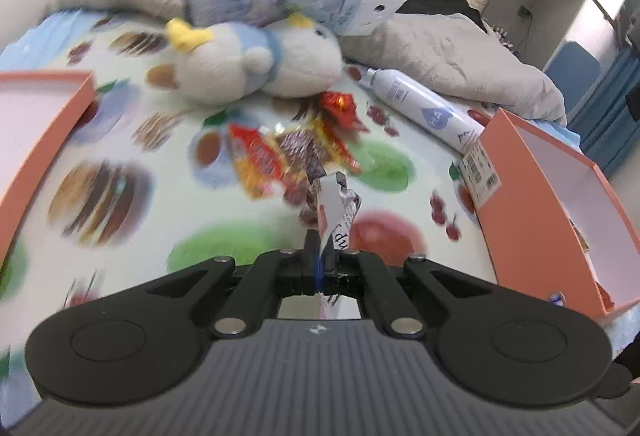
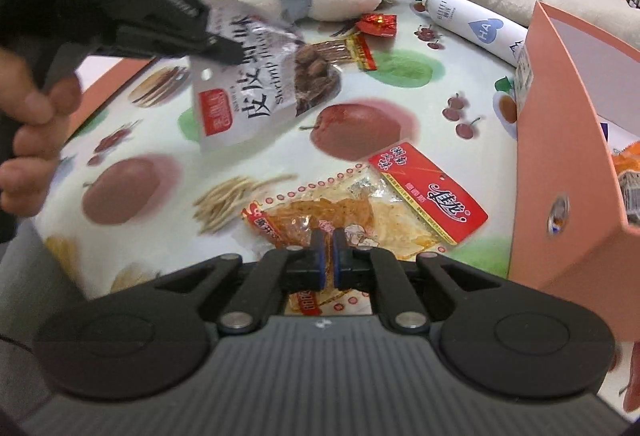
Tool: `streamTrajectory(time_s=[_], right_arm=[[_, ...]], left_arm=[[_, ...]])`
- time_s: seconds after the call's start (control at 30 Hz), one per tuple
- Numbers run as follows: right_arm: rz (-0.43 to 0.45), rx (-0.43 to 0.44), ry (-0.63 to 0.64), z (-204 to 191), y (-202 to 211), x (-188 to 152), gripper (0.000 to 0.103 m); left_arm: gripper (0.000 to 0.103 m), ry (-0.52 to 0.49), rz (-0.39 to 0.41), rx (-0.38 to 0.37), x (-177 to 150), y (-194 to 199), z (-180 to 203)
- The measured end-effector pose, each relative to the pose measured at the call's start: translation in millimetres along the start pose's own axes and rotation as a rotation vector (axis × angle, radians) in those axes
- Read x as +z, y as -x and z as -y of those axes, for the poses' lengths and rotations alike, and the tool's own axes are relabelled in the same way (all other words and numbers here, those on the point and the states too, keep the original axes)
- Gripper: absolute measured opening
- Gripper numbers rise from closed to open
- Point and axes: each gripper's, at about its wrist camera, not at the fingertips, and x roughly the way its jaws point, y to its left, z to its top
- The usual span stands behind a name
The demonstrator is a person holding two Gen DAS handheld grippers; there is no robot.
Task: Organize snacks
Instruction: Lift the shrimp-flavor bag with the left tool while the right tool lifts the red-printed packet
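Note:
My left gripper (image 1: 319, 256) is shut on a silver shrimp snack bag (image 1: 334, 212), seen edge-on in the left wrist view. The right wrist view shows that gripper (image 2: 226, 50) holding the bag (image 2: 256, 80) in the air above the fruit-print sheet. My right gripper (image 2: 329, 256) is shut on a clear and red snack packet (image 2: 384, 204) that lies on the sheet. Several red and orange snack packets (image 1: 280, 152) lie on the sheet ahead of the left gripper. An orange box (image 1: 560, 188) stands open at the right; it also shows in the right wrist view (image 2: 568, 140) with snacks inside.
A second orange box part (image 1: 44, 124) lies at the left. A plush toy (image 1: 256, 64) and a white spray can (image 1: 420, 104) lie at the back, with grey bedding (image 1: 440, 48) and black clothes behind them. A blue-white bag (image 1: 320, 4) rests on the plush toy.

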Motion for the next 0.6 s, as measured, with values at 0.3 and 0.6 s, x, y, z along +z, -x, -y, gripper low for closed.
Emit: streamTrajectory(time_s=[0.3,0.6], right_arm=[[-0.003,0.050,-0.030,-5,17,-21,0.007],[0.028,0.071,-0.043,-4,24,-23,0.010]], left_arm=[[0.001,0.050,-0.075,-0.008,-52,39,-12],[0.069,0.081,-0.203,-0.002,-73,47,-25]])
